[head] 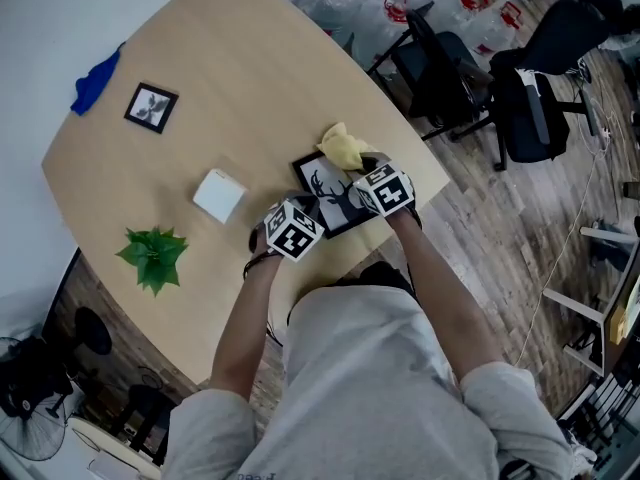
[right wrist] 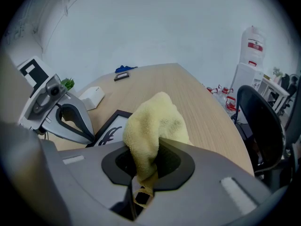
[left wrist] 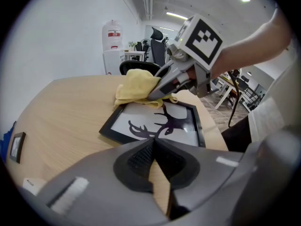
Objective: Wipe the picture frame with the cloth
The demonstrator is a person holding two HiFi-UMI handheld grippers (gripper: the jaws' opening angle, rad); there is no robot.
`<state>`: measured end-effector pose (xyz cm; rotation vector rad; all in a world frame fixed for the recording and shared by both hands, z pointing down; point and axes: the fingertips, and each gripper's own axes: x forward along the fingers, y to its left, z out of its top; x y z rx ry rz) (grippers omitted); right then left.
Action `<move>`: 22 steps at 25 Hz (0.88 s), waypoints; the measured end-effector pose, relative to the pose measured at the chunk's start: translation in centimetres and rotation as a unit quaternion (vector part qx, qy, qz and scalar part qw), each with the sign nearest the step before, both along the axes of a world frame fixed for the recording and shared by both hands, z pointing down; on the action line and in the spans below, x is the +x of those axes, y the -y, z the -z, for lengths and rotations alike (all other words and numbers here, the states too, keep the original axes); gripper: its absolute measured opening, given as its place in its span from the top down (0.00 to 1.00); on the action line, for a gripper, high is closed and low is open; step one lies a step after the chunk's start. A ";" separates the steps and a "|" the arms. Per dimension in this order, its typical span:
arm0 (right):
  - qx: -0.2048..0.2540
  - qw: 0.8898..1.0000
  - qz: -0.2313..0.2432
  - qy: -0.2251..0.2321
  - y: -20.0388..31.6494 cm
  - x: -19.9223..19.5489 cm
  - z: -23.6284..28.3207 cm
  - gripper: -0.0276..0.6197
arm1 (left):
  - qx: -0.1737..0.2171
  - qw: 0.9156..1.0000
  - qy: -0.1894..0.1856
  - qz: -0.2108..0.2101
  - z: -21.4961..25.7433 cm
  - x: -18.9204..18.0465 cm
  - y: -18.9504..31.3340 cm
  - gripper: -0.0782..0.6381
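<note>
The black picture frame (head: 322, 190) with a deer silhouette lies flat near the table's front edge. A yellow cloth (head: 343, 146) rests bunched on the frame's far corner, and my right gripper (head: 374, 178) is shut on it. In the right gripper view the cloth (right wrist: 155, 121) bulges out from between the jaws of the right gripper (right wrist: 148, 161). My left gripper (left wrist: 153, 142) is shut with nothing in it, its tip at the near edge of the frame (left wrist: 155, 124). In the head view the left gripper (head: 298, 226) sits at the frame's near left corner.
On the table to the left are a white box (head: 219, 195), a green plant (head: 153, 255), a small black frame (head: 151, 107) and a blue cloth (head: 95, 81). Black office chairs (head: 450, 68) stand beyond the table's right edge.
</note>
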<state>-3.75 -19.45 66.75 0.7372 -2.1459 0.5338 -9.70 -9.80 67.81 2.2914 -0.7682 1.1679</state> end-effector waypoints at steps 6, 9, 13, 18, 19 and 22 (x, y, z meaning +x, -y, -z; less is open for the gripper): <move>0.005 1.000 -0.006 0.009 -1.0 0.7 0.2 0.88 | 0.008 1.000 0.006 0.000 0.1 0.0 0.1 0.82; 0.005 1.000 -0.012 0.014 -1.8 1.1 0.1 0.88 | 0.010 1.000 0.014 -0.005 -0.1 0.0 0.0 0.82; 0.005 1.000 -0.010 0.015 -2.8 1.5 0.0 0.88 | 0.009 1.000 0.013 -0.004 -0.1 0.0 0.0 0.82; 0.007 1.000 -0.010 0.016 -3.7 2.1 0.2 0.88 | 0.009 1.000 0.013 0.000 0.0 0.0 0.0 0.82; 0.006 1.000 -0.011 0.017 -4.0 2.3 0.2 0.88 | 0.010 1.000 0.014 0.001 0.1 0.0 0.0 0.82; 0.006 1.000 -0.008 0.018 -4.5 2.6 0.2 0.88 | 0.011 1.000 0.014 0.006 0.1 -0.1 0.1 0.82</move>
